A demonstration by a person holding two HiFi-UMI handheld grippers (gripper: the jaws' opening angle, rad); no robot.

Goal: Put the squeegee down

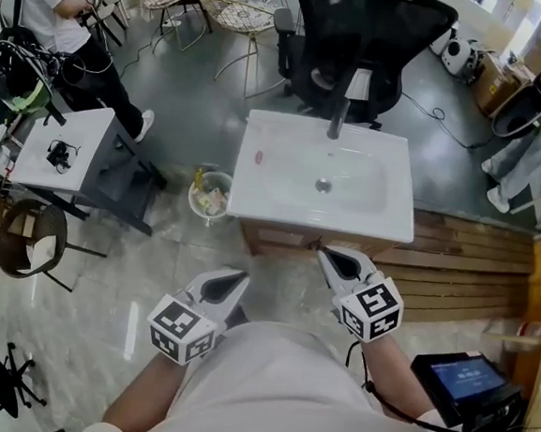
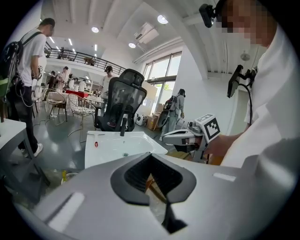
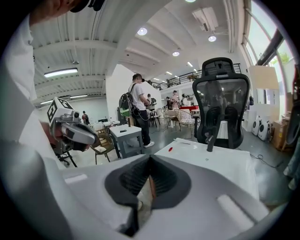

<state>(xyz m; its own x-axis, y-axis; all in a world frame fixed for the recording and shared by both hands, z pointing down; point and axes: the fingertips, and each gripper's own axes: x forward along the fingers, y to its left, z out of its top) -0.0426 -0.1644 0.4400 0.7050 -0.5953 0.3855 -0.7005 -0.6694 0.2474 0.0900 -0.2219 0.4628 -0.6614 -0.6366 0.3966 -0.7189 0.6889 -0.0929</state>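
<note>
Facing left gripper (image 1: 237,278), right gripper (image 1: 326,255): sink (image 1: 253,195), chair (image 1: 361,40) behind, bin (image 1: 208,196) beside.

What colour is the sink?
The sink is white, with a small red mark; the head view shows it best.

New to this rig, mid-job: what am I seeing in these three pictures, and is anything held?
No robot: a person holds a two-jaw gripper in each hand. One picture looks down from a head camera at the left gripper and right gripper. The other two cameras ride on the grippers, looking along their jaws. Ahead stands a white sink with a black faucet and a small red mark on its rim. Both grippers are shut and empty; no squeegee shows.
</note>
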